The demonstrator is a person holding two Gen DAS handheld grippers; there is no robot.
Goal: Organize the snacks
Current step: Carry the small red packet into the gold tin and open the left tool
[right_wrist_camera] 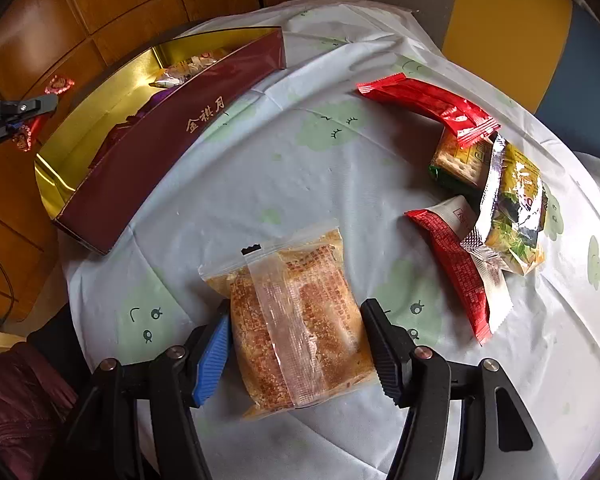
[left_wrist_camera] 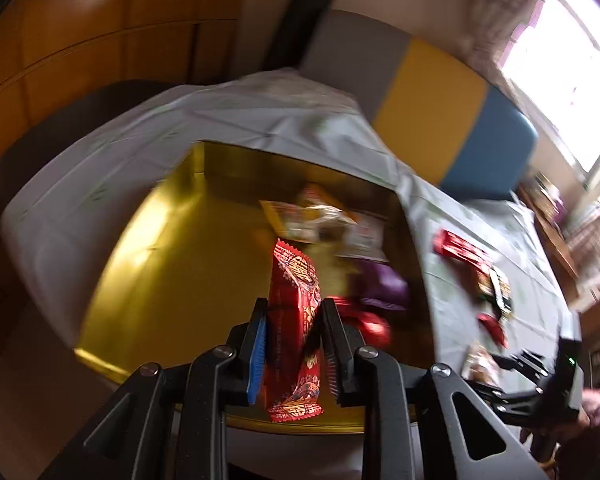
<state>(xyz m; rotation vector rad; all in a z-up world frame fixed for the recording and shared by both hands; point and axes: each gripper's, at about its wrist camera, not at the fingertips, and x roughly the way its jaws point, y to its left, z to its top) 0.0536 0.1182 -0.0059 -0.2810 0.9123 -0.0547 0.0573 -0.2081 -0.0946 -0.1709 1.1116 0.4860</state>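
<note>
My left gripper [left_wrist_camera: 293, 308] is shut on a red patterned snack bar [left_wrist_camera: 296, 300] and holds it above the gold-lined box [left_wrist_camera: 148, 264], which holds several snacks, among them a purple pack [left_wrist_camera: 380, 284]. In the right wrist view the same box [right_wrist_camera: 172, 136] has a maroon wall and stands at the left of the table; the left gripper [right_wrist_camera: 40, 106] with the red bar [right_wrist_camera: 58, 85] shows beside it. My right gripper [right_wrist_camera: 296, 312] has its jaws around a clear-wrapped golden pastry [right_wrist_camera: 300, 320] lying on the cloth, the pads at its two sides.
A long red pack [right_wrist_camera: 428, 104], a cracker pack [right_wrist_camera: 460, 160], a yellow-green bag [right_wrist_camera: 512, 204] and a red-white pack [right_wrist_camera: 456, 264] lie at the right on the white tablecloth [right_wrist_camera: 280, 184]. Wooden cabinets [right_wrist_camera: 100, 8] stand behind. A yellow and blue seat [left_wrist_camera: 452, 120] is beyond the table.
</note>
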